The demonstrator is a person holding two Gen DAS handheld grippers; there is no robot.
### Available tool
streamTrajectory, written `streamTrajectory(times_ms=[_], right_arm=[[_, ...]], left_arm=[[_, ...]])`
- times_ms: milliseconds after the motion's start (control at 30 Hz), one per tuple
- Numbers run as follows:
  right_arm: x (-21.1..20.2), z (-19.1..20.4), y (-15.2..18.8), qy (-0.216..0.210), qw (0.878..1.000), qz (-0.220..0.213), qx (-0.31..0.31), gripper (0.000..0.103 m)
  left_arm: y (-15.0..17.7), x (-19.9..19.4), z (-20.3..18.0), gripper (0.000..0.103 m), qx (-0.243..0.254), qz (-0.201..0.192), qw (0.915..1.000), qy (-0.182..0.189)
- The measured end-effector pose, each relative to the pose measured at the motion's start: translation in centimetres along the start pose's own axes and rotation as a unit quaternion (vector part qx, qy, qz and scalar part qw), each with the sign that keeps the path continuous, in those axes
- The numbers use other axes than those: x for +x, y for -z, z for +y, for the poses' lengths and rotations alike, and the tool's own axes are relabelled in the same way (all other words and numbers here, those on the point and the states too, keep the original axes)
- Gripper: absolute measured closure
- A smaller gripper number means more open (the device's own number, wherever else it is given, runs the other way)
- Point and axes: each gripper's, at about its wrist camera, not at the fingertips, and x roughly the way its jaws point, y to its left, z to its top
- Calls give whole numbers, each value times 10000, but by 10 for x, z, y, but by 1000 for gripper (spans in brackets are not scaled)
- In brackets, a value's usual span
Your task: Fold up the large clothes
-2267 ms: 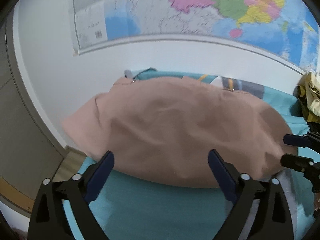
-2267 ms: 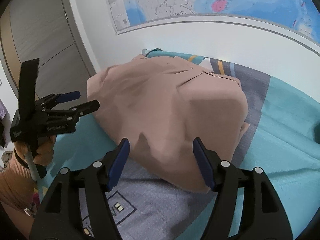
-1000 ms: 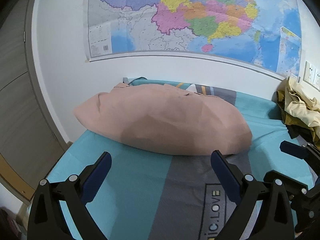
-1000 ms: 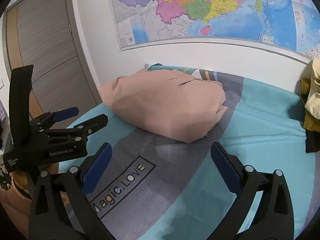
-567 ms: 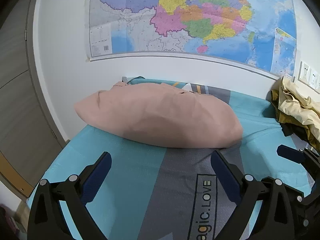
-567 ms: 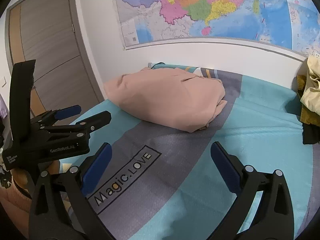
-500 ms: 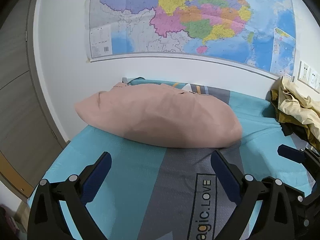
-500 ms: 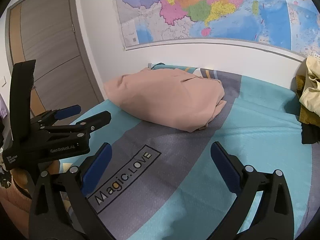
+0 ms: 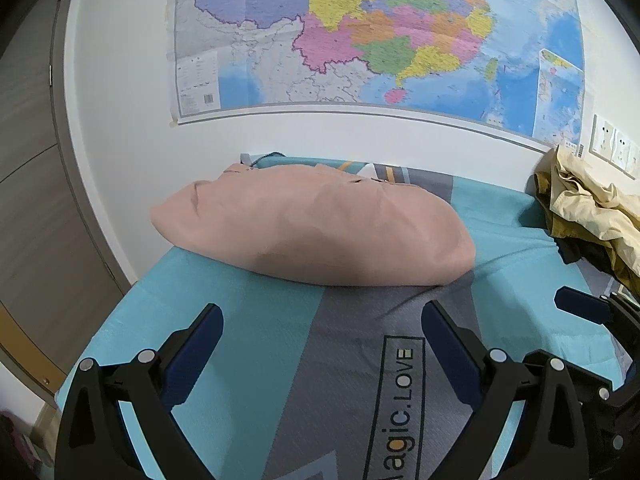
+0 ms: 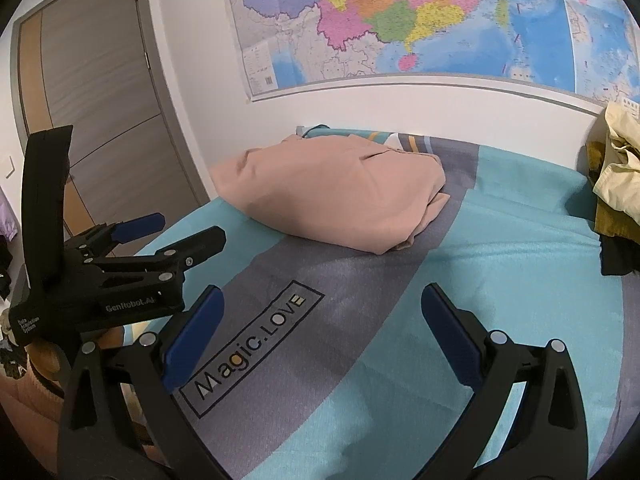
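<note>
The pink garment (image 9: 316,232) lies folded into a thick bundle at the far left corner of the bed (image 9: 260,320), close to the wall under the map (image 9: 360,40); its long axis runs left to right across both views. It sits well ahead of both sets of jaws, slightly left of centre for the left gripper (image 9: 322,344) and up and left for the right gripper (image 10: 322,332); the left one looks nearer to it, though neither touches it. Both grippers stand wide apart at the jaws and hold nothing. A pile of 2 or more unfolded clothes (image 9: 592,216), yellow over darker cloth, sits at the far right edge of the bed, nearer the right gripper; judging by the task, that pile is probably the next thing to reach for. The bedspread reads "Magic.LOVE" (image 10: 252,344); the side of the left gripper, seen from the right wrist, reads "GenRobot.AI" (image 10: 130,303) and "Data Acquisition System".
</note>
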Motion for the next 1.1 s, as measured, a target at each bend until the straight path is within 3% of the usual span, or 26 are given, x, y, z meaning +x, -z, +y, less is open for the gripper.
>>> streamTrajectory(times_ms=[1100], right_arm=[[-2, -6, 7, -26, 9999, 79, 99, 6]], left_arm=[[8, 3, -5, 7, -1, 126, 9999, 76]])
